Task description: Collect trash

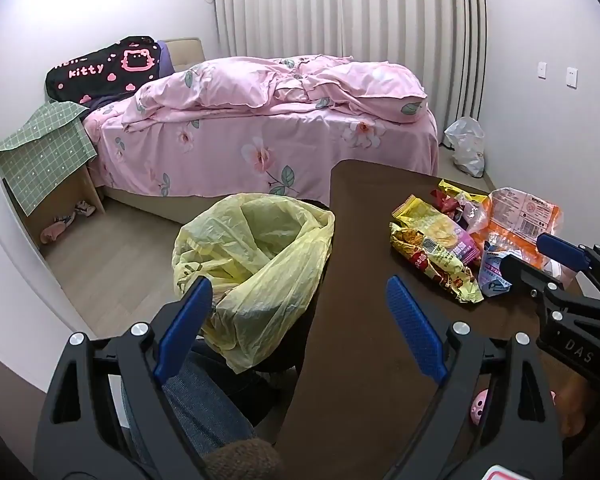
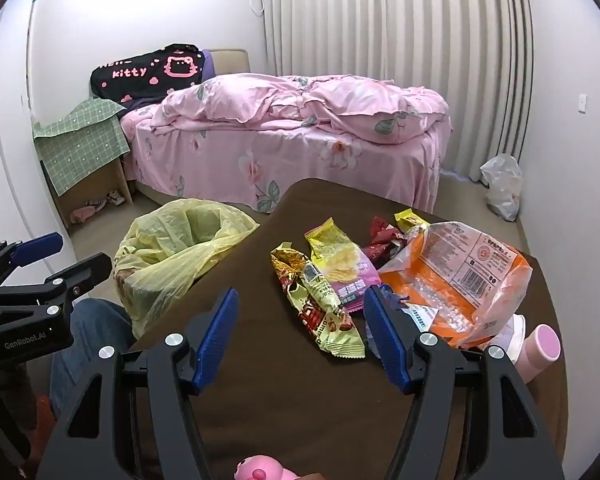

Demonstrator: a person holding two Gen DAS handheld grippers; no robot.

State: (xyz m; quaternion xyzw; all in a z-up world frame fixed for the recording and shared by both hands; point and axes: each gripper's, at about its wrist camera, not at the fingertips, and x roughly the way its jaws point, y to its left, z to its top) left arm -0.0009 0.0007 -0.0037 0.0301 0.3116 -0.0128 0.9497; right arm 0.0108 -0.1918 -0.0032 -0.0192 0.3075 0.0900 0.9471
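A dark brown table with a matt, slightly napped top (image 2: 260, 380) carries a loose heap of crinkled snack wrappers. Nearest the right gripper (image 2: 296, 330) lies a crumpled yellow-and-red foil wrapper (image 2: 320, 312), twisted along its length; touching it on the far side is a flat glossy yellow-and-purple crisp packet (image 2: 340, 264). Beyond those sit small scrunched red and yellow foil wrappers (image 2: 388, 236), and to the right sprawls a large orange plastic bag with a clear, bubbly window and a printed label (image 2: 460, 276), its mouth torn open. A smooth pink cylindrical cup (image 2: 540, 348) lies on its side just past the bag's near corner.

The right gripper's ribbed blue pads (image 2: 216, 336) stand wide apart with nothing between them but bare table; its right pad sits just beside a small blue-and-white paper scrap (image 2: 416, 314).

Left of the table edge, a bin lined with a thin, wrinkled pale yellow plastic bag (image 1: 256, 264) stands on the pale wood-look floor (image 1: 112, 264), its mouth gaping. The left gripper (image 1: 300, 320) hangs over the table edge near this bin, spread wide and empty, its left pad (image 1: 184, 328) overlapping the liner's rim in view; whether they touch I cannot tell.

Behind is a bed with rumpled pink floral bedding (image 1: 260, 128) and pleated pale curtains (image 1: 340, 8)
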